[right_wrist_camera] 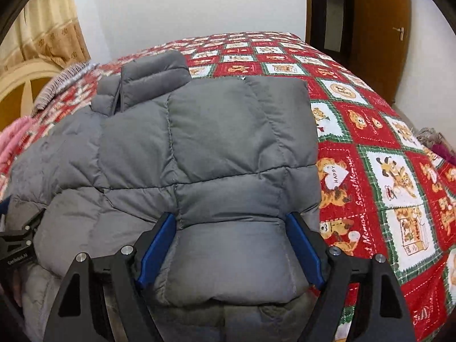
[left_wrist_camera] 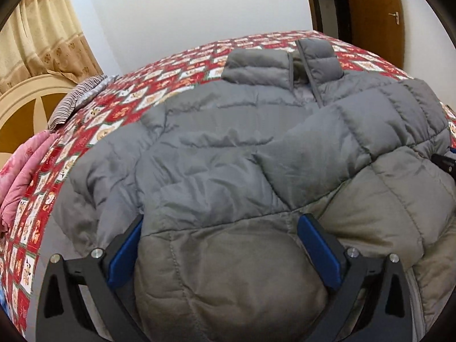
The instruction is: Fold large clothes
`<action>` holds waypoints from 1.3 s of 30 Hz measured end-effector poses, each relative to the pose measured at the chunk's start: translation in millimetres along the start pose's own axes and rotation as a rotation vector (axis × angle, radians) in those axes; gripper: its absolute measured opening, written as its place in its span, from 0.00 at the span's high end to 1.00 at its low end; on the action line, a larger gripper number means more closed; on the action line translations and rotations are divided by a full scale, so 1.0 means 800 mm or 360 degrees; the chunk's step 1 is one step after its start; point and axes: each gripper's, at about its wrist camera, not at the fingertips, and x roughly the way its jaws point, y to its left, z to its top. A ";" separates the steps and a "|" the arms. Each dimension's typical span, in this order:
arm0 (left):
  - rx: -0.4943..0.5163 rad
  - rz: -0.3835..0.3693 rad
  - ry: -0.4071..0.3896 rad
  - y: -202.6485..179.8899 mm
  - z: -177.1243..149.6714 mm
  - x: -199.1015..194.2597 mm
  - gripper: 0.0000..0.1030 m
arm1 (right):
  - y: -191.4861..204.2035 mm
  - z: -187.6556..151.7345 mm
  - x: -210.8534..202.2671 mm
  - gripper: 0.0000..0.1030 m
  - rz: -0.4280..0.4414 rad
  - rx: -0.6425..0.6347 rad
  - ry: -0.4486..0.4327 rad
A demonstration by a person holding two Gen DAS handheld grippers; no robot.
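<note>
White wall (left_wrist_camera: 176,14), beige curtain (left_wrist_camera: 37,37), wooden door (right_wrist_camera: 382,28), quilted bed (right_wrist_camera: 370,131)

Red patchwork quilt (right_wrist_camera: 370,148) with white cartoon panels bordered in green, covering the bed from 9 to 4 o'clock. Striped cloth (left_wrist_camera: 71,99) lying on the quilt at 10 o'clock, with pink bedding (left_wrist_camera: 22,176) just below it at 9 o'clock. Cream rounded headboard (left_wrist_camera: 25,105) with brown insets at the left edge. Beige patterned curtain (left_wrist_camera: 42,28) hanging at 10 to 11 o'clock. White wall (right_wrist_camera: 185,5) bearing a small plate at 12 o'clock. Brown wooden door (right_wrist_camera: 382,28) with lever handle and red ornament at 1 to 2 o'clock.
</note>
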 end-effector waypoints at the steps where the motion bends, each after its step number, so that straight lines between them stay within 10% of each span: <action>1: -0.0001 -0.0003 0.0010 -0.001 -0.001 0.001 0.00 | 0.004 0.000 0.002 0.22 -0.0030 -0.0023 0.0010; 10: -0.0032 -0.0034 0.0032 0.002 -0.002 0.005 0.00 | 0.005 0.007 -0.008 0.22 -0.0094 -0.0064 0.0067; 18: -0.0039 -0.0042 0.0035 0.002 -0.001 0.007 0.00 | 0.046 0.009 -0.076 0.21 0.0019 -0.0061 -0.0183; 39: -0.0038 -0.0048 0.0059 0.001 0.002 0.009 0.00 | 0.101 -0.021 -0.002 0.18 -0.0003 -0.0233 0.0008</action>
